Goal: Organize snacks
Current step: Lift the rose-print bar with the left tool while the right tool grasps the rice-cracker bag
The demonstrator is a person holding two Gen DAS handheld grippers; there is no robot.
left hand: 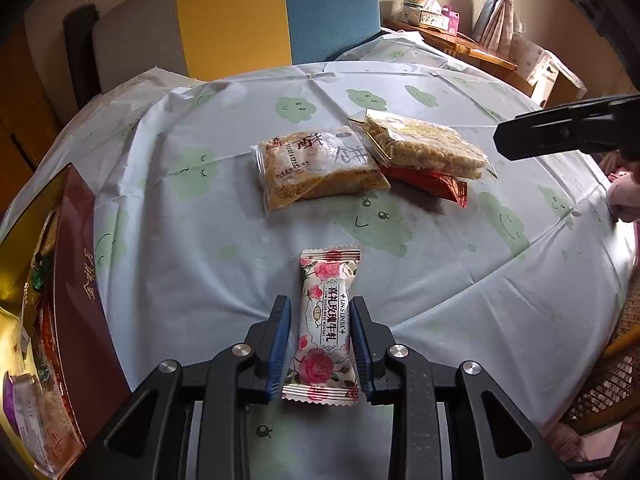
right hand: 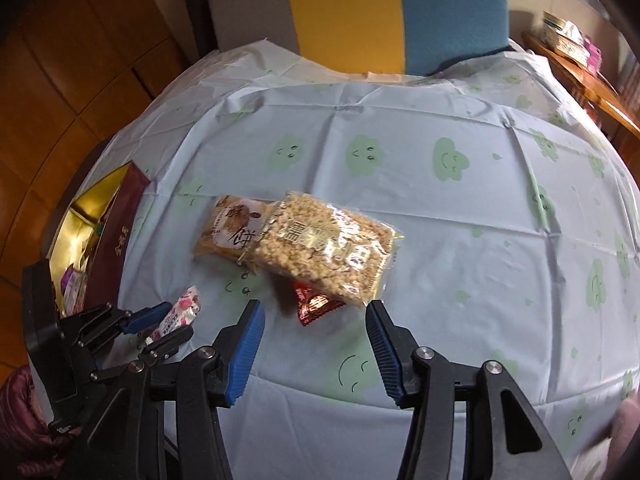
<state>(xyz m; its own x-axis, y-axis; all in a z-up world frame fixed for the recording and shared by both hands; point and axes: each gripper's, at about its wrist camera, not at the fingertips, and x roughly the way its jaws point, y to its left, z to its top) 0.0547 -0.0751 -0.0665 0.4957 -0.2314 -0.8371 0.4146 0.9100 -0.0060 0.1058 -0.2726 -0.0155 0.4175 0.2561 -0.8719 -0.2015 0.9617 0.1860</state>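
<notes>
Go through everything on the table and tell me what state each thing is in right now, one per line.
Rose nougat packet: sealed, flat on the tablecloth, between the left fingers.
Left hand-held gripper: open around the packet, no firm clamp visible.
Right hand-held gripper: open, empty.
Crisp cake packet: sealed, lying flat.
Puffed rice bar: sealed, overlapping the crisp cake packet and red one.
Red packet: partly buried.
Gift box: open, snacks inside.
</notes>
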